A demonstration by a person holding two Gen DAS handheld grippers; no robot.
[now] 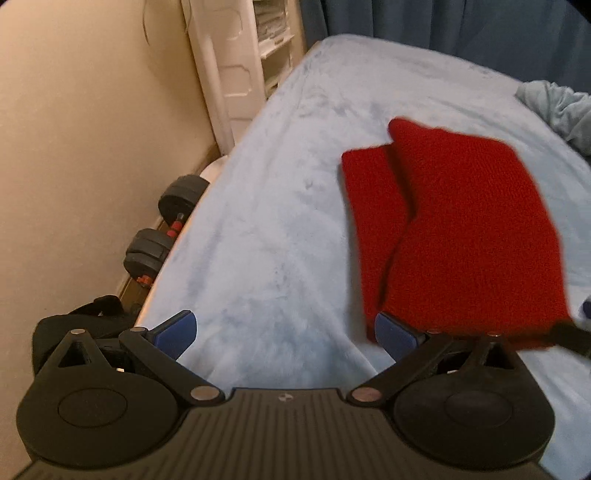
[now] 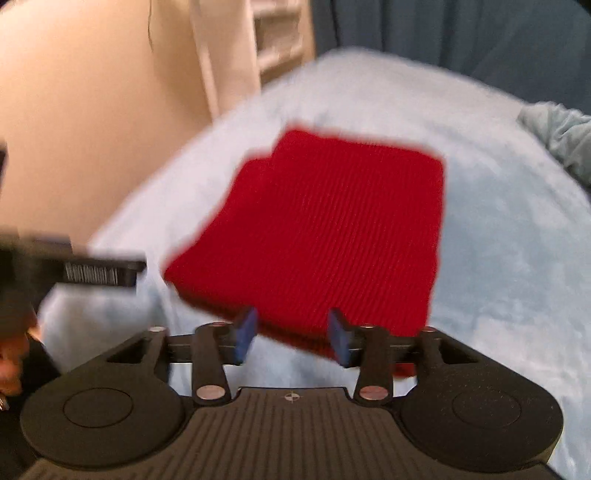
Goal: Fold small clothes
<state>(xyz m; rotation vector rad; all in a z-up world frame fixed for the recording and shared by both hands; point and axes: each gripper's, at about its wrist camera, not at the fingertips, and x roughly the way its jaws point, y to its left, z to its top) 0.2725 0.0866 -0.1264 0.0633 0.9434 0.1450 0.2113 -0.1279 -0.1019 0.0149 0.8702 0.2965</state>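
Two grippers hang over a bed (image 1: 280,206) with a pale blue fleece cover; one red knit cloth (image 1: 461,229) lies folded on it, a narrower layer showing from under the top layer along its 9 o'clock edge; in the left wrist view the cloth sits at 2 o'clock from the left gripper (image 1: 286,332), whose jaws stand wide apart and hold nothing, the right blue pad (image 1: 393,334) just at the cloth's near corner, though whether it touches I cannot tell; in the blurred right wrist view the right gripper (image 2: 291,336) is at a middling spread, empty, its pads just at the cloth's near edge at 12 o'clock; dumbbells (image 1: 166,229) lie on the floor at 9 o'clock beside the bed; a white shelf unit (image 1: 240,62) stands at 11 o'clock, a dark blue curtain (image 1: 443,22) at 1 o'clock, and a crumpled pale teal cloth (image 1: 561,107) at 2 o'clock.
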